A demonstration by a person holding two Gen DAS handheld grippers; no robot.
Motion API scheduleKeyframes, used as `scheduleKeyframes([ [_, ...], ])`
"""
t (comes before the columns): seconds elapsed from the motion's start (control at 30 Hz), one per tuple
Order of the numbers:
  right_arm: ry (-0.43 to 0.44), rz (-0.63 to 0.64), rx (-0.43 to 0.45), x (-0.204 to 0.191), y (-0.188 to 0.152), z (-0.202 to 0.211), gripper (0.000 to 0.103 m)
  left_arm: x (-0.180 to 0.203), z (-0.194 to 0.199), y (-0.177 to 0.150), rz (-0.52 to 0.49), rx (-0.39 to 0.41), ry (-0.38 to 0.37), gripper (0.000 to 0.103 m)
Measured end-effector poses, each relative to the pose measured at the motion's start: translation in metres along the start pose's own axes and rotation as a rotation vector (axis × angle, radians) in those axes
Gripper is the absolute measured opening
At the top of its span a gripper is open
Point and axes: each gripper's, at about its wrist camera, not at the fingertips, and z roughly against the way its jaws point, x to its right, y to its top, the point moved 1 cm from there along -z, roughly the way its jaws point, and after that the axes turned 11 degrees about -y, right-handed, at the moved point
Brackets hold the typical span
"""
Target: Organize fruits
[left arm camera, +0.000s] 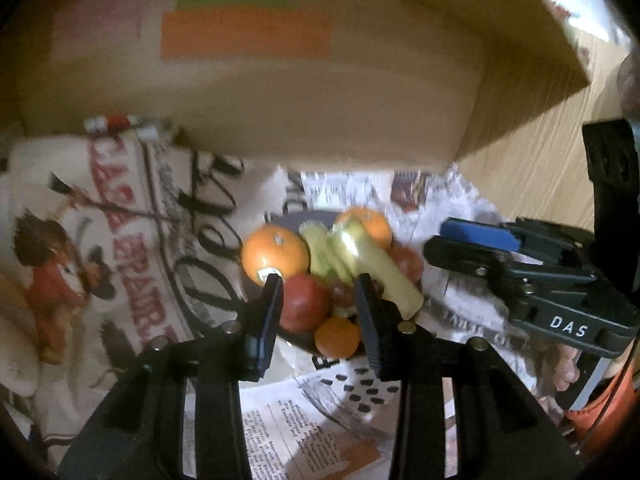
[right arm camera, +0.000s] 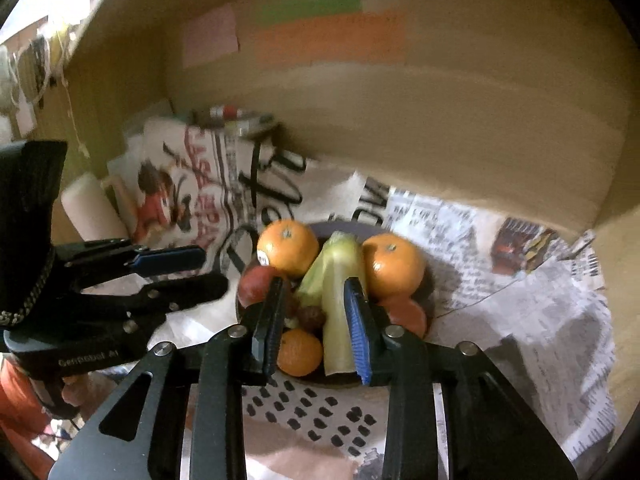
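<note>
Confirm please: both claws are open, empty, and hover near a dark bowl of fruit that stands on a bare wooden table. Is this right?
One detail is wrong. The dark bowl stands on newspaper sheets, not on a bare wooden table; the right wrist view shows this clearly. The rest holds: the left claw and the right claw are both open, empty, and near the fruit.

Glossy, dimpled peel was seen on the oranges [right arm camera: 287, 246]; printed newspaper [right arm camera: 520, 280] was spread beneath, matt cardboard [left arm camera: 280, 120] behind, ribbed black plastic on the tongs [right arm camera: 316, 316]
</note>
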Motion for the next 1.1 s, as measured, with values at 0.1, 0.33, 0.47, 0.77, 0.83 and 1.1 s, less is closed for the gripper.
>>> scheduleKeyframes([
  [0.1, -0.01, -0.028, 0.064, 0.002, 0.004, 0.026, 0.027, 0.01, 0.026, 0.008, -0.019, 0.076, 0.017, 0.037],
  [0.33, -0.043, -0.065, 0.229, 0.0, 0.008, 0.098, 0.028, 0.047, 0.096, 0.016, -0.071, 0.268, 0.071, 0.037],
  [0.47, -0.072, -0.08, 0.323, -0.007, 0.003, 0.139, 0.033, 0.066, 0.131, 0.012, -0.098, 0.347, 0.089, 0.041],
  [0.77, -0.135, -0.089, 0.467, -0.024, -0.014, 0.198, 0.066, 0.098, 0.185, -0.011, -0.144, 0.45, 0.133, 0.07],
  [0.83, -0.143, -0.098, 0.486, -0.027, -0.018, 0.204, 0.077, 0.105, 0.188, -0.015, -0.163, 0.456, 0.146, 0.074],
  [1.1, -0.185, -0.101, 0.518, -0.034, -0.032, 0.22, 0.095, 0.112, 0.199, -0.028, -0.167, 0.469, 0.15, 0.093],
])
